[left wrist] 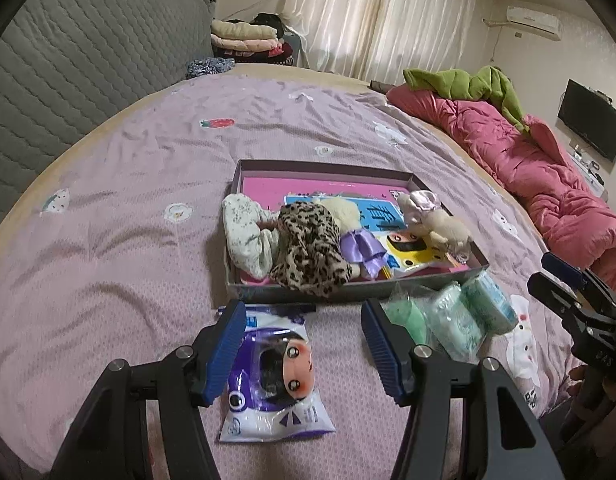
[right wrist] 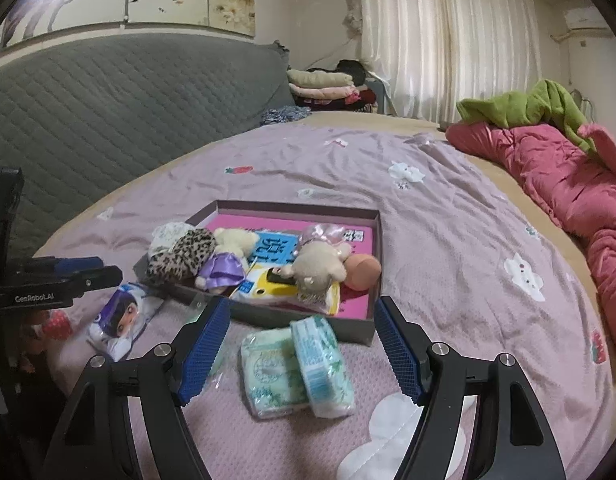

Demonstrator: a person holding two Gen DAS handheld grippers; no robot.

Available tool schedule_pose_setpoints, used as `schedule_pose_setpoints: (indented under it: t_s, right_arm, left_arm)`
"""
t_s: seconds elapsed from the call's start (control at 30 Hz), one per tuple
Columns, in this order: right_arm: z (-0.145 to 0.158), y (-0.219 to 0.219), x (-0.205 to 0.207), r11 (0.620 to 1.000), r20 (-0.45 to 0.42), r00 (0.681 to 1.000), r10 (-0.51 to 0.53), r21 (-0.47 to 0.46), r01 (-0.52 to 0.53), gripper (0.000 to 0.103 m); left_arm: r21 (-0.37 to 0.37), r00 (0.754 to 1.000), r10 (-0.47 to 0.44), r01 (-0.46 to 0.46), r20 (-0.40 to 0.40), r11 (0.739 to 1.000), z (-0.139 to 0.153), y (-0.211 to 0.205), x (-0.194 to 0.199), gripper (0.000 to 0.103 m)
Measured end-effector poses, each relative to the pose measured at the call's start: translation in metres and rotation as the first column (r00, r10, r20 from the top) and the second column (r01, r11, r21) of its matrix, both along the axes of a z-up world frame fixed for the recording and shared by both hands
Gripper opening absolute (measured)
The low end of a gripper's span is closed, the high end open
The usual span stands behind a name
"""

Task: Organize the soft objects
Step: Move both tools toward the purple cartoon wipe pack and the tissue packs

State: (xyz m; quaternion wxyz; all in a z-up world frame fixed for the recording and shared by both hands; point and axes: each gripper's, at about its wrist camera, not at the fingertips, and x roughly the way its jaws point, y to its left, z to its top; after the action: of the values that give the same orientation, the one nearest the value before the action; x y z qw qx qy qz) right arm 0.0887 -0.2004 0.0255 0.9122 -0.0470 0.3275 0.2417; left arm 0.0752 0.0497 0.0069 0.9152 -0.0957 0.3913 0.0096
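Both lying on the bed just before the box, the slick doll packet and squashy tissue packs are sitting under the released left gripper and right gripper, likely best pinched across their middles.

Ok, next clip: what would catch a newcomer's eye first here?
A shallow box stuffed with soft toys sits mid-bed on the pink bedsheet, a leopard-print cloth spilling over its near edge. In front lie a purple doll packet between the open left gripper fingers, and green tissue packs between the open right gripper fingers.
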Motion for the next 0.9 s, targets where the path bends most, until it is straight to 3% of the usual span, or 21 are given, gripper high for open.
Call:
schedule_pose_setpoints:
  t_s: [0.9]
  right_arm:
    - [-0.019,0.0,-0.02,0.998,-0.1,0.995,-0.031,-0.049,0.027,0.076]
  left_arm:
    - [-0.042,0.991,-0.011,0.005,-0.136,0.999,-0.025,-0.006,-0.025,0.06]
